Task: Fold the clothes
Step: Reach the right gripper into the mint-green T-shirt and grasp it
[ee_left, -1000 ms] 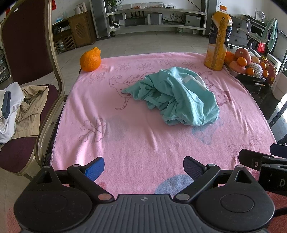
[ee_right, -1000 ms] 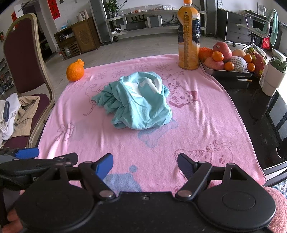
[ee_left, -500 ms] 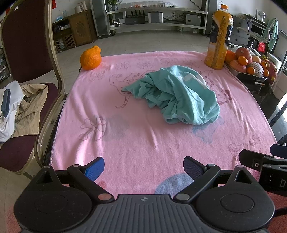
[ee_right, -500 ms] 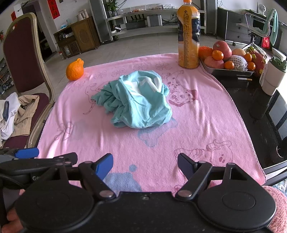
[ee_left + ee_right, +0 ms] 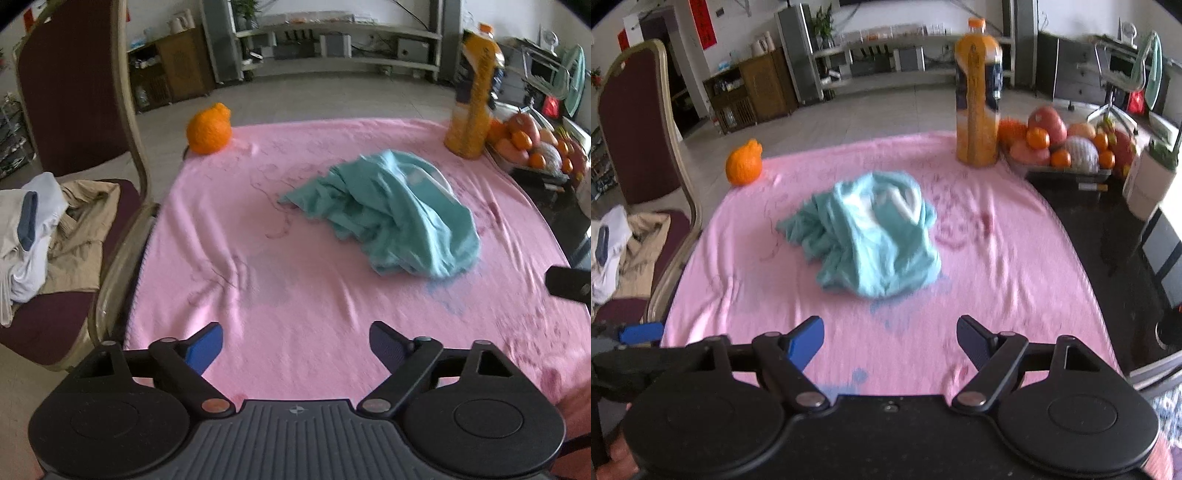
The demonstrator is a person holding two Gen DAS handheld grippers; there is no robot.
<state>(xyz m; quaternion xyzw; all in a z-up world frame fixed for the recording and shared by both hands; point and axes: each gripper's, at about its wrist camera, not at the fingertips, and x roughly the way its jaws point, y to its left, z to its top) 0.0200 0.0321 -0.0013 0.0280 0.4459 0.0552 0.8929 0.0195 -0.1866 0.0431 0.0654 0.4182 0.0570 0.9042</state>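
A crumpled teal garment [image 5: 391, 214] lies in a heap near the middle of the pink towel [image 5: 295, 295] that covers the table; it also shows in the right wrist view [image 5: 875, 236]. My left gripper [image 5: 295, 345] is open and empty, above the near part of the towel, well short of the garment. My right gripper [image 5: 890, 341] is open and empty, also near the front edge, with the garment ahead of it. Both views are blurred.
An orange fruit [image 5: 208, 129] sits at the towel's far left corner. A tall juice bottle [image 5: 977, 96] and a tray of fruit [image 5: 1067, 147] stand at the far right. A chair [image 5: 74, 122] with piled clothes [image 5: 48, 229] stands at the left. A white cup [image 5: 1148, 184] sits at the right.
Both grippers have moved forward toward the garment, and the views are now blurred by motion. The jaws stay open. The garment has not moved.
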